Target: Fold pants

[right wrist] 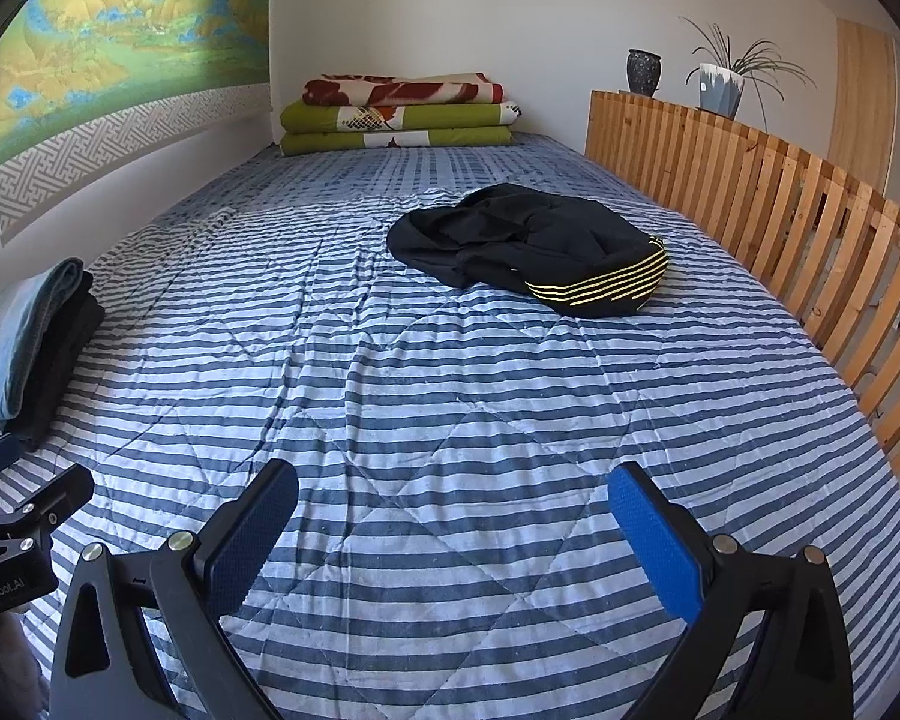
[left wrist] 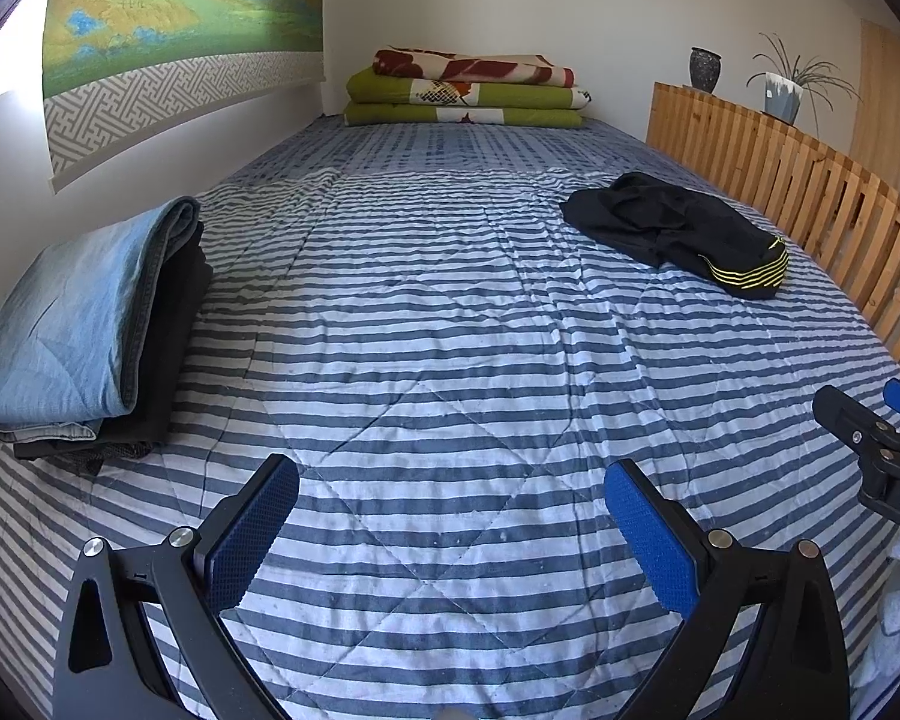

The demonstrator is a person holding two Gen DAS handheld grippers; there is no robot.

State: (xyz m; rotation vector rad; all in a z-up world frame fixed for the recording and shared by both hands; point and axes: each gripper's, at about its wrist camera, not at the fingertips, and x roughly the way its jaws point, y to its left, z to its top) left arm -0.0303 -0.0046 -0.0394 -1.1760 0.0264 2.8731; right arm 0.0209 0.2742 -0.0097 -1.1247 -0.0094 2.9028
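One pair of black pants (right wrist: 528, 252) with yellow-striped waistband lies crumpled on the striped bed (right wrist: 450, 420) at upper right of the frame, beside the wooden slat rail (right wrist: 780, 192). Two folded garments (left wrist: 84, 330) are stacked at the left edge; three folded blankets (left wrist: 462, 90) sit at the top. Nothing lies between. Left tool (left wrist: 450, 540) and right tool (right wrist: 453, 540) both gape wide, holding nothing.
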